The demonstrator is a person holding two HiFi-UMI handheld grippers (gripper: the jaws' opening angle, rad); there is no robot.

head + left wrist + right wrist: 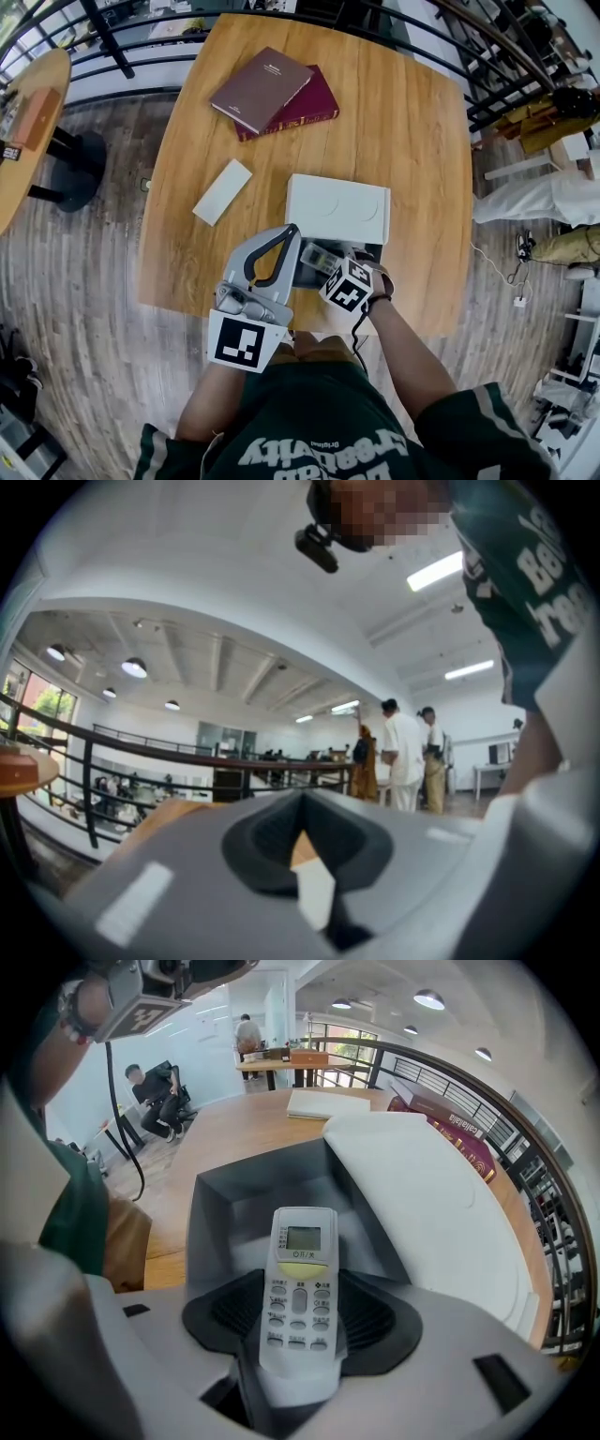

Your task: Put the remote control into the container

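White remote control (299,1274) gripped lengthwise by right tongs (300,1321), screen end toward container (223,1211), left tongs (303,841) closed.

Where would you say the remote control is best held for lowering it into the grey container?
By its button end, across the narrow width, from behind. The remote control is long and slim, so the jaws of the right gripper span its sides, as now, leaving the screen end free to enter the open container first.

White remote control (298,1302), yellow button (302,1261), between the jaws; grey container (230,1213) just beyond them (its lid (422,1208) white).
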